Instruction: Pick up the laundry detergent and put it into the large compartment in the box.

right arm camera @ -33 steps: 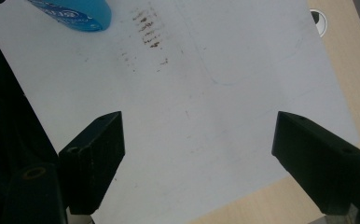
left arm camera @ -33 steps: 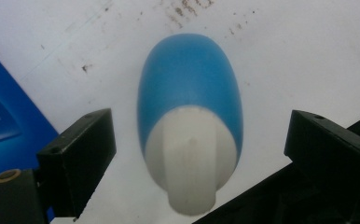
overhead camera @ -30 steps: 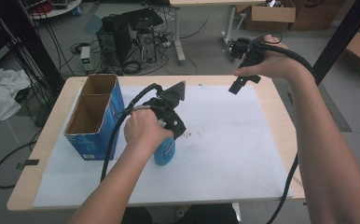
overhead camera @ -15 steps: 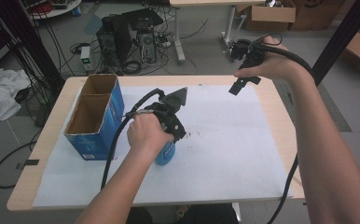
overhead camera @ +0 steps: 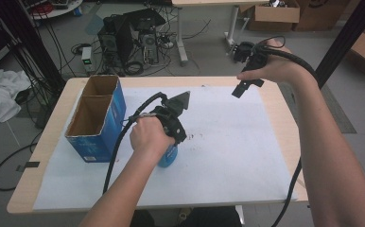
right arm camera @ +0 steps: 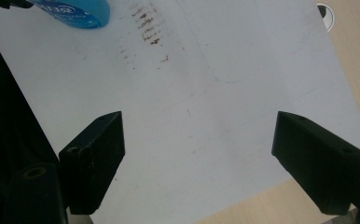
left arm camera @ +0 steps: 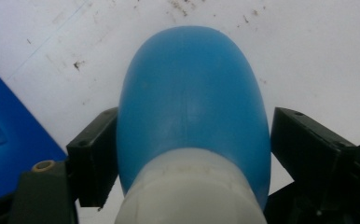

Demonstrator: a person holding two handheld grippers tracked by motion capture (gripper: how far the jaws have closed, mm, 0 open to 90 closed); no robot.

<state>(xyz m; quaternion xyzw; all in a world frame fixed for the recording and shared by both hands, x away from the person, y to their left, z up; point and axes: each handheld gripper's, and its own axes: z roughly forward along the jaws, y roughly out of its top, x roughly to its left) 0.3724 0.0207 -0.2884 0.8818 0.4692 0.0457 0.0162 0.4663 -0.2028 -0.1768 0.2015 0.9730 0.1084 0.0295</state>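
Observation:
A blue plastic bottle [overhead camera: 167, 158] with a white neck stands on the white sheet near the middle of the table. My left gripper [overhead camera: 170, 142] points down over the bottle, its jaws wide on either side of it. In the left gripper view the bottle [left arm camera: 192, 102] sits between the spread jaws, with the left jaw against its side and the right jaw just off it. My right gripper [overhead camera: 244, 87] hovers open above the table's far right, with nothing between its fingers [right arm camera: 99, 154]. The bottle [right arm camera: 75, 11] lies far off at the top left of the right gripper view.
A blue cardboard box [overhead camera: 95, 118] with two open compartments stands at the left of the table, close to the bottle. A white sheet [overhead camera: 228, 142] with dark smudges covers most of the wooden table [overhead camera: 280, 109]. Computer towers and cables lie on the floor beyond.
My left hand has settled slightly lower over the bottle. The right gripper has held still.

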